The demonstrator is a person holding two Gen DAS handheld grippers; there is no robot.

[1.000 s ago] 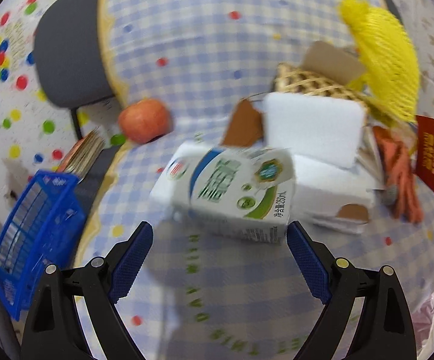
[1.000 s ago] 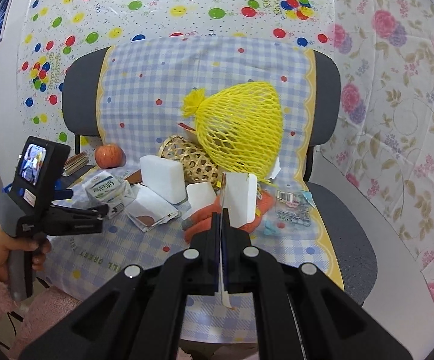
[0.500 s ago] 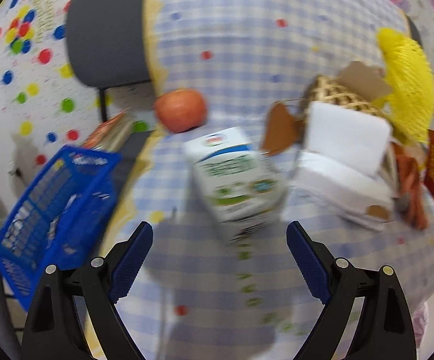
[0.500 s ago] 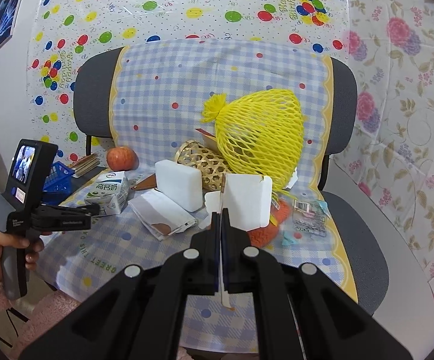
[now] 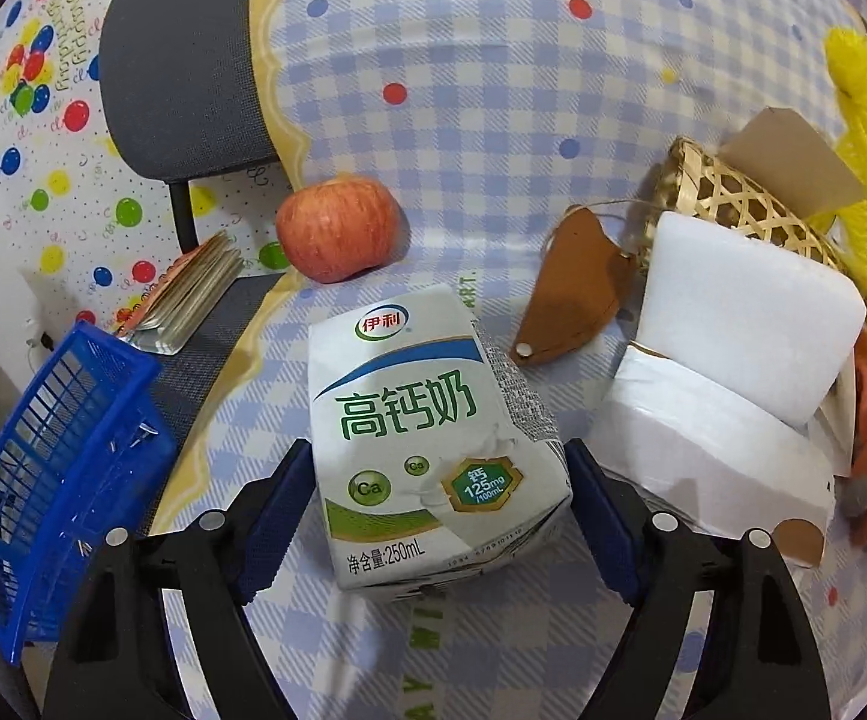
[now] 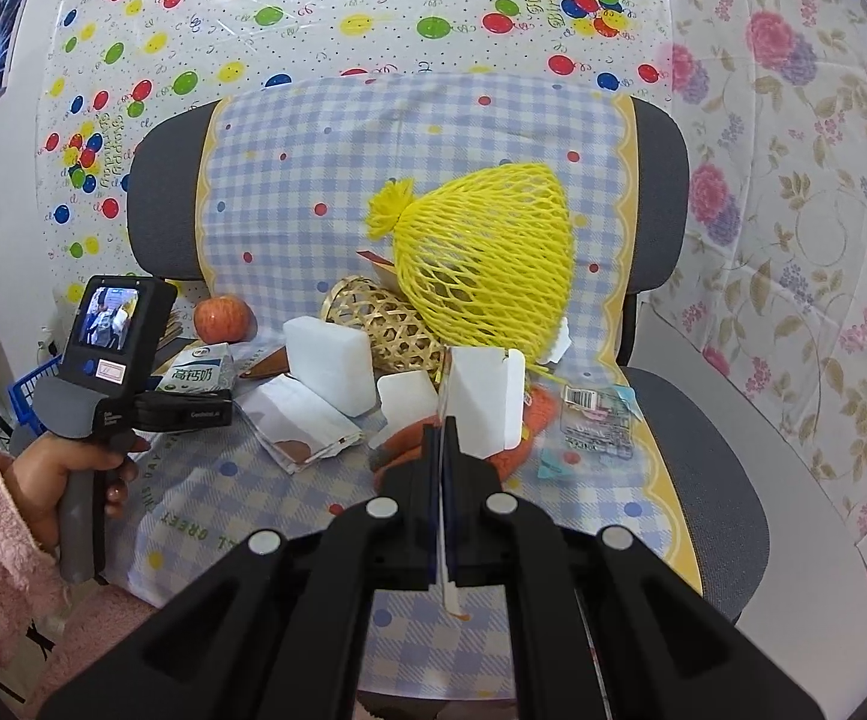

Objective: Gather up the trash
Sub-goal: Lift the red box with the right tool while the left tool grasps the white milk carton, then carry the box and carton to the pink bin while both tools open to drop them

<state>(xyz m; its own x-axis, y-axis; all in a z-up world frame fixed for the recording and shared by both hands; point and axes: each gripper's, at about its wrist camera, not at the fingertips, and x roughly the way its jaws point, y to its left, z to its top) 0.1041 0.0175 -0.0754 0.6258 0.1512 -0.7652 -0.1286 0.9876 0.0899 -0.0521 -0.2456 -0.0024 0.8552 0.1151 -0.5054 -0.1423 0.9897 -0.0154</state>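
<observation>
Dented white-and-green milk carton (image 5: 427,438) lying on blue checked cloth (image 5: 493,90), just in front of red apple (image 5: 337,228), left of white foam block (image 5: 751,324). Printed with 伊利 logo, "高钙奶", "Ca", "125mg/100mL", "250mL". Set between blue pads of left gripper (image 5: 433,510), jaws just closing in, pads at its sides, firm grip uncertain. Right gripper (image 6: 445,438) clamped shut on thin white card (image 6: 484,402).

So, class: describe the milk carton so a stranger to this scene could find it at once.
Start at the grey chair draped in a blue checked cloth. On the seat's left side, just in front of the red apple, lies the milk carton. It alone is white with green printed characters, sitting between the left gripper fingers.
</observation>
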